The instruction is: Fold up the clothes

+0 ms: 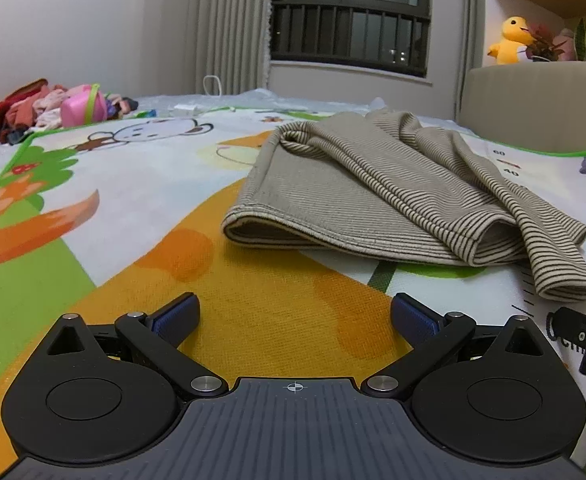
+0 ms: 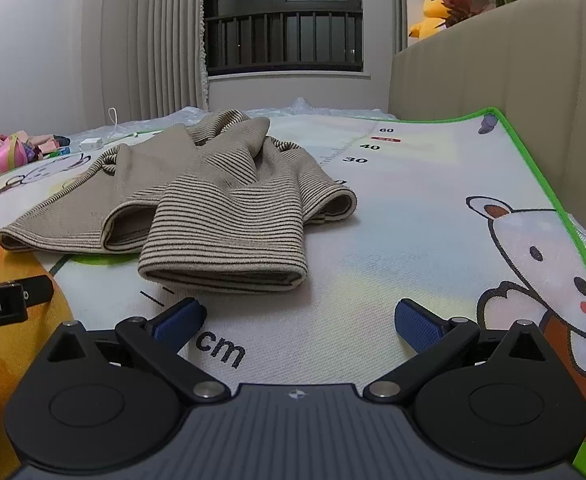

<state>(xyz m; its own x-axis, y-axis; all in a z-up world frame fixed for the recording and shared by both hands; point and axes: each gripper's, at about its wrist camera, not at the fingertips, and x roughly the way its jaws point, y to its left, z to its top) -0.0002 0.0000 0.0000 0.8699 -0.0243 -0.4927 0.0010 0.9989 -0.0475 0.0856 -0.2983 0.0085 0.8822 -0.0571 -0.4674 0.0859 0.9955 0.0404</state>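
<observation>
A beige striped garment (image 1: 377, 196) lies rumpled on the cartoon play mat (image 1: 253, 312), its hem facing me and a sleeve cuff (image 1: 569, 284) hanging toward the right. My left gripper (image 1: 295, 316) rests low on the mat, open and holding nothing, just short of the hem. In the right wrist view the same garment (image 2: 197, 200) lies ahead and left, its nearest cuff (image 2: 225, 272) close to the left fingertip (image 2: 181, 320). My right gripper (image 2: 299, 322) is open, empty, over the mat (image 2: 393, 240).
A pile of coloured clothes and a pink toy (image 1: 81, 106) sits at the mat's far left. A beige upholstered headboard (image 2: 513, 68) borders the right side. A white charger and cable (image 2: 93, 144) lie at the back. The other gripper's black tip (image 1: 585, 340) shows at right.
</observation>
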